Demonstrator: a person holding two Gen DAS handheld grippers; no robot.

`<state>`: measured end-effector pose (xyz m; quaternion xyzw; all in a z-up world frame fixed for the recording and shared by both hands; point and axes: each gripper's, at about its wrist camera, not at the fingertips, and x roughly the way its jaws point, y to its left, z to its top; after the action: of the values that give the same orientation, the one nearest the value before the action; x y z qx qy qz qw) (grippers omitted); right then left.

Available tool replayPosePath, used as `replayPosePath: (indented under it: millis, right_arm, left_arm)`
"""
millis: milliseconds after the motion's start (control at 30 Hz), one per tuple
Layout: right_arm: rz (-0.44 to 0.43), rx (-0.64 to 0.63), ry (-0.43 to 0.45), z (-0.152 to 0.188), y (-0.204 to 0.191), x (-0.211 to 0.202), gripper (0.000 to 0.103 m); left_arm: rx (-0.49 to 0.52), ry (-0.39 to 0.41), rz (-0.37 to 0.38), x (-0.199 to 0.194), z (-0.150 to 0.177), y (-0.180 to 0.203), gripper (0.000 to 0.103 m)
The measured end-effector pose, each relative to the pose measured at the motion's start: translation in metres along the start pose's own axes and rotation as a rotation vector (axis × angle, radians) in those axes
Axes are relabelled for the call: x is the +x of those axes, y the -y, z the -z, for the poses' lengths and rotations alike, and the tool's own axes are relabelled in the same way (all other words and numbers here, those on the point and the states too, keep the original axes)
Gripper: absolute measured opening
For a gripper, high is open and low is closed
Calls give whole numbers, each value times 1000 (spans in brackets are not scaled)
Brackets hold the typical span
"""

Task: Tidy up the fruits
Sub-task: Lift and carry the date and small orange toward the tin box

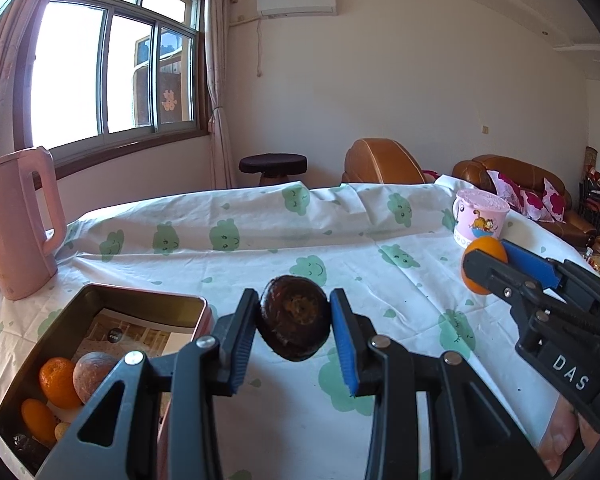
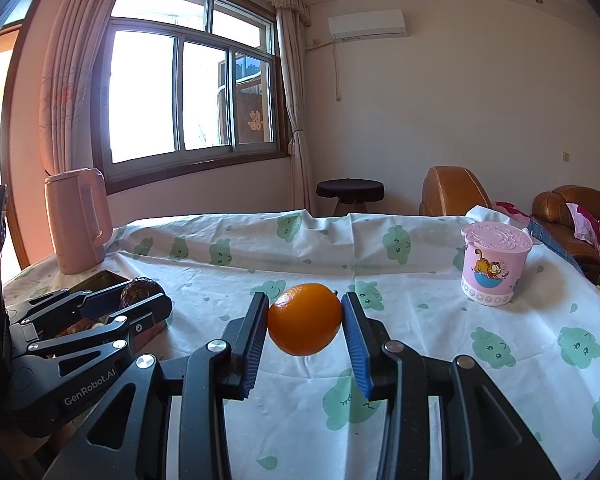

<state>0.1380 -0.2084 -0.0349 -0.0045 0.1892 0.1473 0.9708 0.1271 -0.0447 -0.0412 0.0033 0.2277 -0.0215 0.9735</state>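
Note:
My left gripper (image 1: 294, 326) is shut on a dark brown round fruit (image 1: 294, 316), held above the tablecloth just right of an open metal tin (image 1: 100, 300). Inside the tin lie several fruits: an orange (image 1: 58, 382), a dull brown one (image 1: 94, 376), and a smaller orange one (image 1: 38, 418). My right gripper (image 2: 305, 330) is shut on a bright orange (image 2: 305, 318), lifted off the table. In the left wrist view that orange (image 1: 486, 256) shows at the right, in the right gripper (image 1: 496, 270). The right wrist view shows the left gripper (image 2: 140, 298) with the dark fruit (image 2: 138, 290) at the left.
A pink kettle (image 1: 18, 224) stands behind the tin at the table's left. A pink cartoon cup with a lid (image 2: 494, 266) stands at the right. The white cloth with green clouds (image 1: 260, 240) covers the table. Brown armchairs (image 1: 384, 162) and a stool (image 1: 272, 166) stand beyond it.

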Motion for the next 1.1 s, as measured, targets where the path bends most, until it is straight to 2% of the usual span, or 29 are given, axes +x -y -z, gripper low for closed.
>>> replayPosePath:
  millis: [500, 1100]
  right_arm:
    - [21, -28, 59, 0, -5, -11, 40]
    - [25, -36, 76, 2, -7, -17, 40]
  left_arm:
    - [-9, 77, -33, -16, 2, -2, 39]
    - [-11, 112, -47, -32, 6, -7, 39]
